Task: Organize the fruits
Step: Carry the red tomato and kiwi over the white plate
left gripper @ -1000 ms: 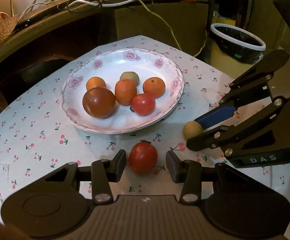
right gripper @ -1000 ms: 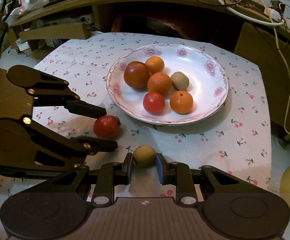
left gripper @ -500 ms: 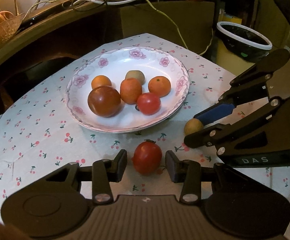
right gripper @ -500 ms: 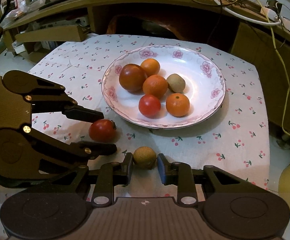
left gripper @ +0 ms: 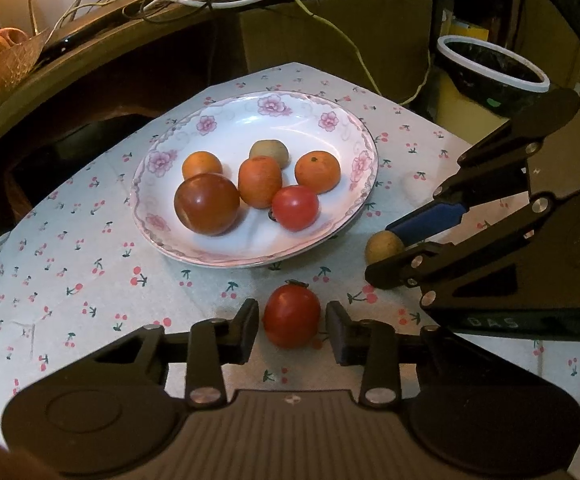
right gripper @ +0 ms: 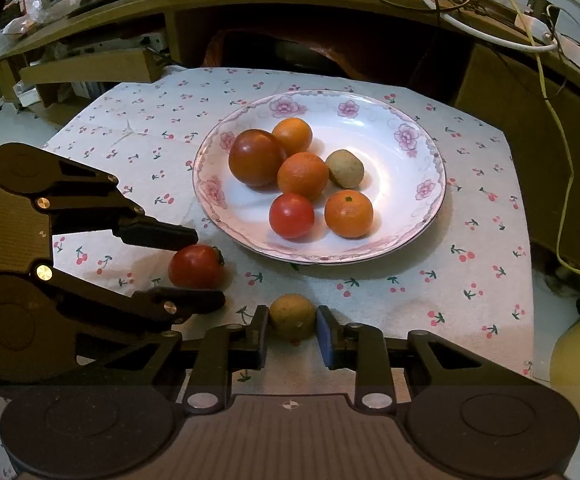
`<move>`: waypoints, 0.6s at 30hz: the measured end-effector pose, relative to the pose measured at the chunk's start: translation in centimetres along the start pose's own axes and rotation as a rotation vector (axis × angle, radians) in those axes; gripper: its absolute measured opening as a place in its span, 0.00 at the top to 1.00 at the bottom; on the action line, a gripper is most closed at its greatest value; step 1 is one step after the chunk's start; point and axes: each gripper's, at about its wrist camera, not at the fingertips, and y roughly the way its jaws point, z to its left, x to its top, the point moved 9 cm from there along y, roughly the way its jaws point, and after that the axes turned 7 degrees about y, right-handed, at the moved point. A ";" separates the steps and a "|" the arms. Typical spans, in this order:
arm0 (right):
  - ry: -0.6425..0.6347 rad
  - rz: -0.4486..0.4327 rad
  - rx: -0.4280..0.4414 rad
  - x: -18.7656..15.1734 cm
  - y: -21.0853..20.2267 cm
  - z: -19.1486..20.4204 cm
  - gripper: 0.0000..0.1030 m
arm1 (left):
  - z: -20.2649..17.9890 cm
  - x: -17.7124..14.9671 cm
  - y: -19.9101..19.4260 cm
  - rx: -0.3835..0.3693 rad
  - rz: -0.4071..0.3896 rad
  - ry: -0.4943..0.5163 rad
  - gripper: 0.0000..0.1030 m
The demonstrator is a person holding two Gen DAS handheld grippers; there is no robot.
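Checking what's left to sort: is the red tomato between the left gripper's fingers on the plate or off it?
Off. The red tomato sits on the cherry-print tablecloth, just short of the plate, between the left gripper's open fingers.

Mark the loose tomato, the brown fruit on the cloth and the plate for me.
loose tomato [left gripper: 292,316], left wrist view, middle of its red skin.
brown fruit [right gripper: 292,317], right wrist view, centre of its front face.
plate [right gripper: 410,168], right wrist view, bare white inner surface at right.

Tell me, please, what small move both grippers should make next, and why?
Probably close both. The left gripper brackets the red tomato with a gap at each pad; the right gripper brackets the small brown fruit likewise. Both fruits lie on the tablecloth, outside the plate.
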 end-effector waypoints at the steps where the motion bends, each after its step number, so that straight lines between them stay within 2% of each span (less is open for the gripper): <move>1: -0.001 0.001 -0.002 0.0 0.0 0.0 0.72 | 0.0 0.0 0.0 0.000 0.001 0.002 0.61; 8: -0.008 0.001 -0.003 0.0 -0.1 0.2 0.72 | -0.1 0.0 -0.5 0.002 0.001 0.009 0.65; 18: -0.017 -0.007 0.002 0.2 -0.4 0.6 0.73 | 0.1 -0.2 -1.3 0.008 -0.007 0.009 0.67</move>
